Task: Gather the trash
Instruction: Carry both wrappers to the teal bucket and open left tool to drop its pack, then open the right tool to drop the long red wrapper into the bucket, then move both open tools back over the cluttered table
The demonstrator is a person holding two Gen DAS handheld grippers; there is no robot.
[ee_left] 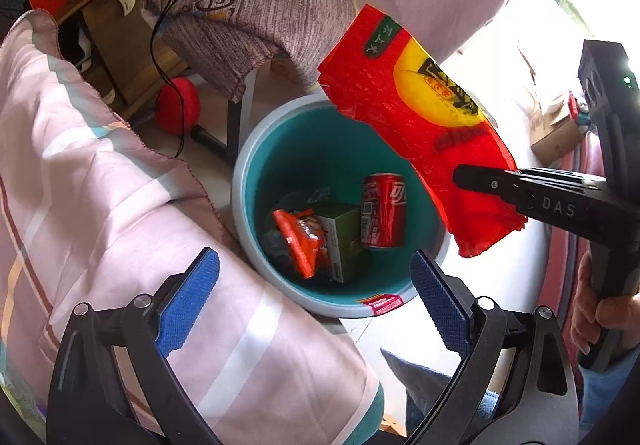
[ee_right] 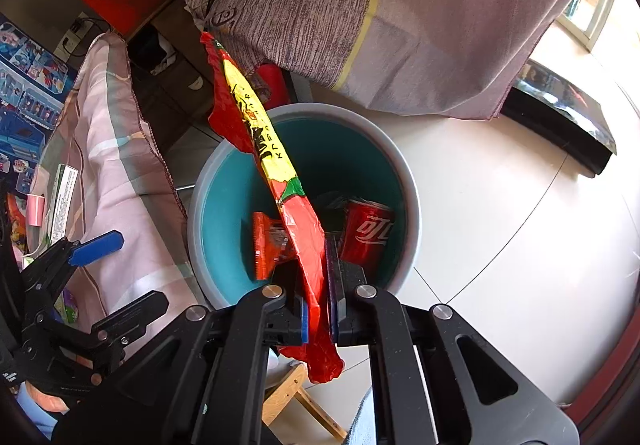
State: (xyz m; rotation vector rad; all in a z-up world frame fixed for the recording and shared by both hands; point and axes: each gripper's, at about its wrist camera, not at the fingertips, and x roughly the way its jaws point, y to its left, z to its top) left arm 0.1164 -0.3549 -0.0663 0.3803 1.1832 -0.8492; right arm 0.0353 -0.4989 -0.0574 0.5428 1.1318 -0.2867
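Your right gripper was clamped on a red and yellow wrapper, holding it edge-up over the bin, with the lower end of the wrapper hanging below the pads. Your left gripper stood wide open with nothing between its blue pads, poised above the near rim of the bin beside the pink bedding. In the bin lay a red can, a green box and an orange packet. Your hand gripped the handle of the right gripper at the edge of the left view.
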